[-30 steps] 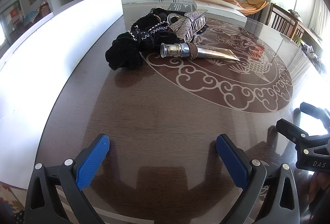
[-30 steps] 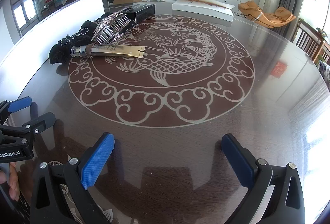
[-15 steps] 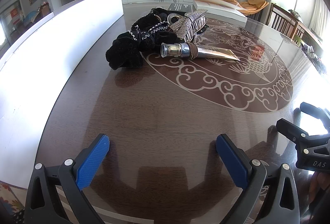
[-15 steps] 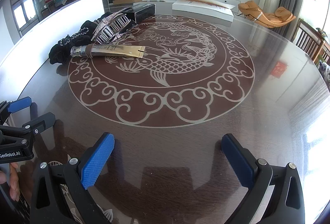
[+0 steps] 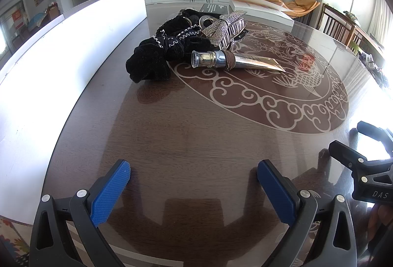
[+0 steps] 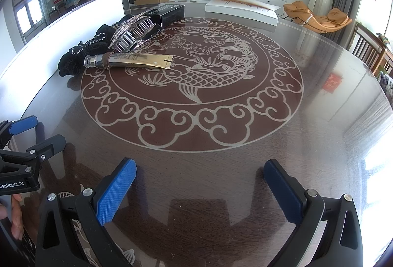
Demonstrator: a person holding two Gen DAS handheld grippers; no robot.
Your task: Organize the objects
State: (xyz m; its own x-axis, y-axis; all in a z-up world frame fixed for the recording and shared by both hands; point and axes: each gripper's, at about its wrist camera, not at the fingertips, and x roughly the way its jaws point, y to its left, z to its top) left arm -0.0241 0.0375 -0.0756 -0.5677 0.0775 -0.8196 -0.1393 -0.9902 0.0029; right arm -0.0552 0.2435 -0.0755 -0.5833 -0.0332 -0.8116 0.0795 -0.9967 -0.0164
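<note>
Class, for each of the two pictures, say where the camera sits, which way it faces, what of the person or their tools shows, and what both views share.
Left wrist: rides the open left gripper, facing across the table toward the black fabric; the right gripper shows at the right edge.
Right wrist: rides the open right gripper, facing the fish medallion; the left gripper and fingers show at the left edge.
Shared: gold tube, rhinestone hair clip, television.

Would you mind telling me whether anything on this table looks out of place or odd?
Nothing is spilled or broken. The one oddity is the gold tube: a brown hair band is wrapped around its neck. It lies beside a loose heap of black scrunchies and a sparkly hair clip.
</note>
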